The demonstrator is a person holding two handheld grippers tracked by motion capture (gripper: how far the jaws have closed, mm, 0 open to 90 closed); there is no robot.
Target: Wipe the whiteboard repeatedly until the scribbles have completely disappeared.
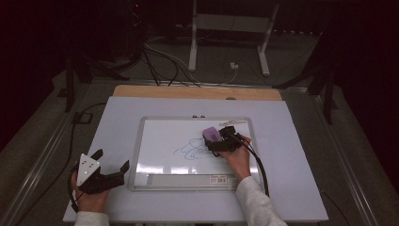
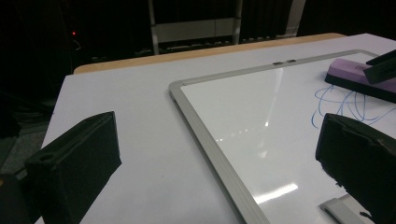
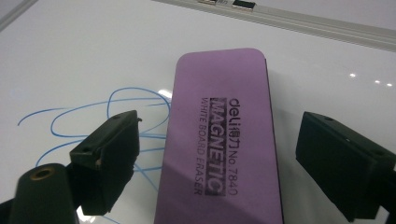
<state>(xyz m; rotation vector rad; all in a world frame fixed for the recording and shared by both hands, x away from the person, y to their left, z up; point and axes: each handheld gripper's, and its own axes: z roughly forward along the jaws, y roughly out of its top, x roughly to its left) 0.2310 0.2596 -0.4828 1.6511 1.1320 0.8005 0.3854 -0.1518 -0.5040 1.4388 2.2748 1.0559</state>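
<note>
The right gripper [image 3: 219,163] sits over the whiteboard [image 1: 160,141] with its jaws spread, one on each side of the purple eraser [image 3: 222,140], which lies flat on the board between them; neither jaw clearly touches it, so this looks like lining up for a grasp. Blue scribbles [image 3: 93,116] run beside and under the left-hand jaw, probably what the eraser is meant to wipe. The left gripper [image 1: 110,167] rests off the board's near left corner, jaws released and empty, clear of the work. Nothing blocks the eraser; the board's frame [image 2: 210,140] lies well beyond it.
</note>
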